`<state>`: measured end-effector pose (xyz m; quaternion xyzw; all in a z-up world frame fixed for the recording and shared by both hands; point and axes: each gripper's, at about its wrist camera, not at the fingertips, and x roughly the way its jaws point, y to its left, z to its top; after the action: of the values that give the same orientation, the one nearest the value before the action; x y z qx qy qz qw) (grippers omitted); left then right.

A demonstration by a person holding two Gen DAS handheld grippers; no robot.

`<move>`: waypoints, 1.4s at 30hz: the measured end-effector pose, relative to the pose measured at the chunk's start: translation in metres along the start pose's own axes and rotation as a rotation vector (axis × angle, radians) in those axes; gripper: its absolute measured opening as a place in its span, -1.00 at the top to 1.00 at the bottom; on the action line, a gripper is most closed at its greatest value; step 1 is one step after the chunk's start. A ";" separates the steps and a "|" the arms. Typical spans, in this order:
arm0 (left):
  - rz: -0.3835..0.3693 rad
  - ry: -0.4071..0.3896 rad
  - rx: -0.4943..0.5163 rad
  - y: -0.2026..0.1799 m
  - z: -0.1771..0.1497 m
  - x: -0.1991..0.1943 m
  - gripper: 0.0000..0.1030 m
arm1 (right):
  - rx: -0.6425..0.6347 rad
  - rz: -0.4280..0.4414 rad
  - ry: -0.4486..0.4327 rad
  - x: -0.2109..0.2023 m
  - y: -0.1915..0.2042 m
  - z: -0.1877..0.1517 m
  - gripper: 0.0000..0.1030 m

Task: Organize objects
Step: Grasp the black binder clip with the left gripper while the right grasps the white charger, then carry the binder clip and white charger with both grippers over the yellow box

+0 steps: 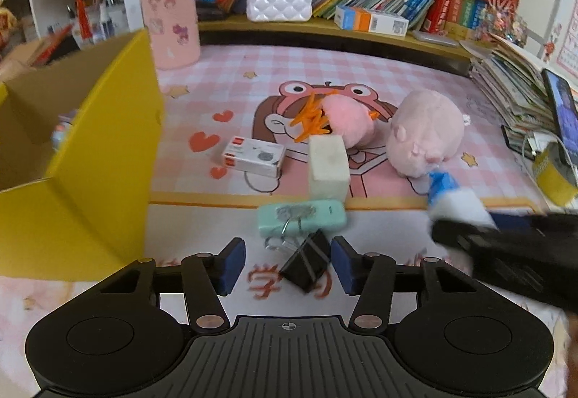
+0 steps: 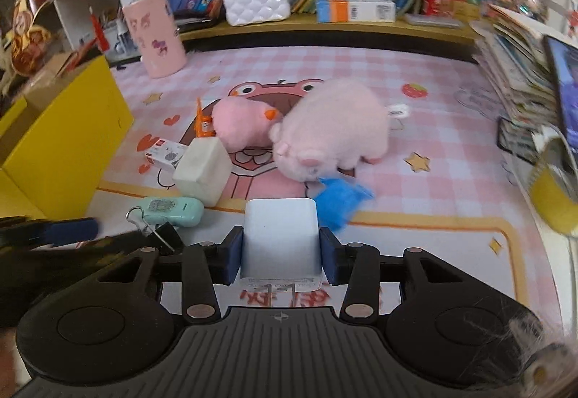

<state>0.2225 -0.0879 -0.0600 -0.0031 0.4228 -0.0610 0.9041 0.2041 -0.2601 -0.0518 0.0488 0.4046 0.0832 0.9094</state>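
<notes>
My left gripper point(image 1: 289, 264) points down at the pink mat with a black binder clip point(image 1: 307, 266) between its blue pads. The right pad is at the clip's edge and the left pad stands apart from it, so the jaws are open. My right gripper point(image 2: 281, 253) is shut on a white charger block point(image 2: 280, 239), both pads pressed on its sides and its prongs facing the camera. In the left wrist view that gripper is a dark blur at the right. A mint green case point(image 1: 301, 217) lies just beyond the clip.
A yellow cardboard box point(image 1: 90, 181) stands open at the left. On the mat lie a white block point(image 1: 328, 167), a small red-and-white box point(image 1: 253, 158), two pink plush toys point(image 1: 426, 134), orange clips point(image 1: 310, 120) and blue plastic point(image 2: 339, 199). Books and a phone point(image 1: 563, 109) crowd the right.
</notes>
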 end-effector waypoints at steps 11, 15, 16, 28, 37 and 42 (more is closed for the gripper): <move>-0.044 -0.049 0.044 -0.014 -0.003 -0.001 0.85 | 0.000 0.013 0.023 -0.025 0.003 -0.018 0.21; -0.052 -0.058 0.020 -0.012 -0.005 -0.015 0.85 | -0.001 0.023 0.032 -0.025 0.006 -0.018 0.21; -0.059 -0.057 0.011 -0.010 -0.006 -0.017 0.85 | -0.002 0.023 0.030 -0.026 0.007 -0.019 0.21; -0.070 -0.097 -0.045 0.022 -0.027 -0.063 0.85 | -0.024 0.013 0.011 -0.040 0.037 -0.029 0.21; -0.062 -0.114 -0.067 0.073 -0.053 -0.094 0.85 | -0.056 0.015 0.018 -0.051 0.093 -0.045 0.21; -0.061 -0.115 -0.080 0.108 -0.068 -0.113 0.85 | -0.083 0.014 0.008 -0.058 0.133 -0.055 0.21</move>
<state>0.1107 0.0356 -0.0238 -0.0555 0.3720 -0.0714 0.9238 0.1100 -0.1393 -0.0258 0.0134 0.4040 0.1066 0.9085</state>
